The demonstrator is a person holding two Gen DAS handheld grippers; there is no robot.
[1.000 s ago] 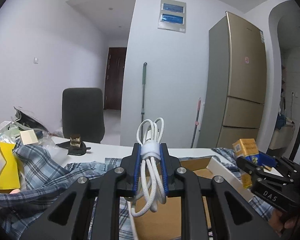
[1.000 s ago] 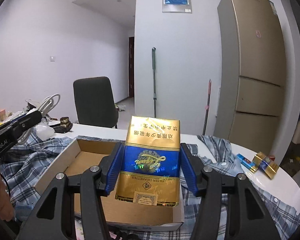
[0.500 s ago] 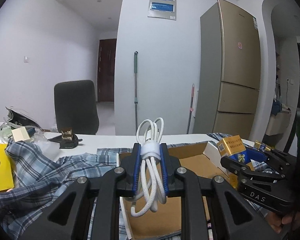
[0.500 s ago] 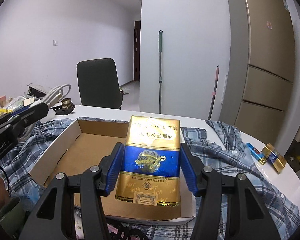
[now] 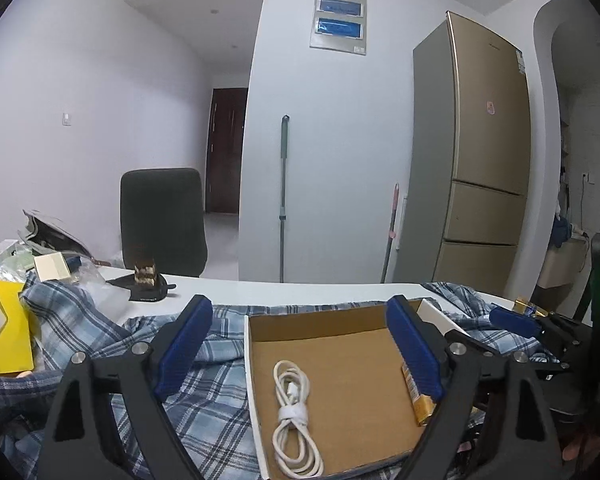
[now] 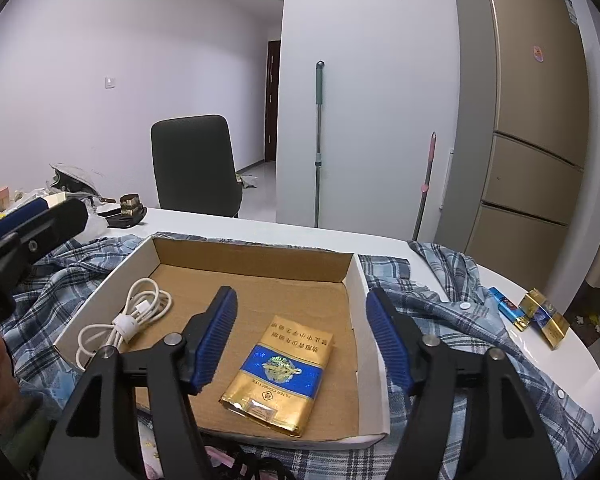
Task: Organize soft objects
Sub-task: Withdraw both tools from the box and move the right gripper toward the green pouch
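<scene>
The left gripper (image 5: 300, 346) has just sprung wide, nothing between its jaws; the bundled white cable (image 5: 294, 412) lies below them on the floor of the cardboard box (image 6: 256, 256). The right gripper (image 6: 302, 338) has just been opening too, and stands apart over the gold-and-blue packet (image 6: 280, 372) lying flat in the box.

Cigarette pack (image 5: 418, 404) half behind tongs

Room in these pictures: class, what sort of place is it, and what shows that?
Probably a home dining or kitchen area: a tall fridge, a mop against the wall, and a plaid shirt strewn over the table.
</scene>
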